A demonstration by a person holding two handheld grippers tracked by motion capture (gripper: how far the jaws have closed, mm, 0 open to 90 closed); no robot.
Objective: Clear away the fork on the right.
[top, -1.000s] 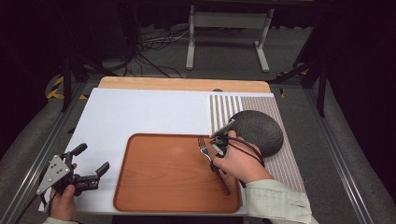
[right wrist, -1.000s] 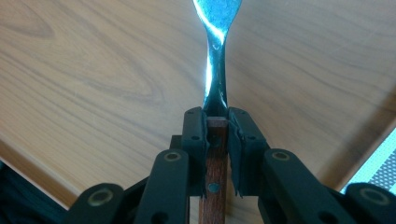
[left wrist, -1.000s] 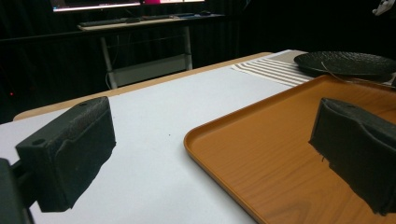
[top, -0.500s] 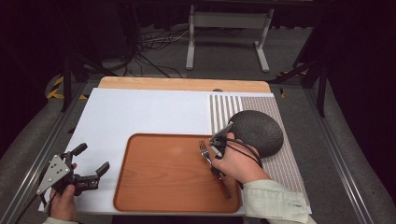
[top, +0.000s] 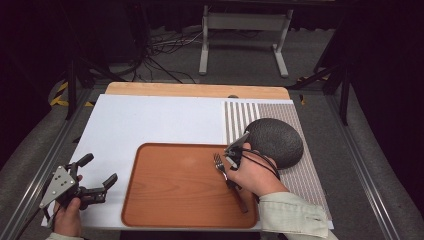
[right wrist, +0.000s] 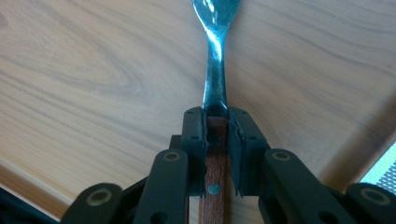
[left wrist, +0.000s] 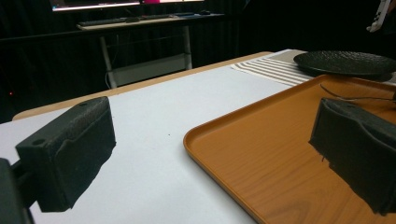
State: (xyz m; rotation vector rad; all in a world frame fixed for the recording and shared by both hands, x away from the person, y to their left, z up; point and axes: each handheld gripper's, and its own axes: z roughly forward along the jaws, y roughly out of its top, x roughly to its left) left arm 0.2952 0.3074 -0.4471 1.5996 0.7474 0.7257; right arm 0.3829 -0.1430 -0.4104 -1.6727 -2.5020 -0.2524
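A fork (top: 220, 165) with a metal head and a brown wooden handle lies low over the right part of the orange tray (top: 165, 200). I cannot tell whether it touches the tray. My right gripper (right wrist: 216, 121) is shut on the fork (right wrist: 214, 65) where the handle meets the metal neck. In the high view a hand covers most of the right gripper (top: 231, 161). My left gripper (top: 97, 170) rests near the table's front left corner, left of the tray, open with nothing between its jaws. In its own view the left gripper (left wrist: 215, 154) looks across the tray (left wrist: 280, 163).
A dark round plate (top: 275, 140) (left wrist: 345, 63) sits upside down on a striped placemat (top: 240, 115) just right of the tray. A white mat (top: 150, 120) covers the table's left and middle. A wooden strip (top: 195, 90) runs along the far edge.
The right hand with the fork has edged slightly toward the near side of the tray. The left gripper has not moved.
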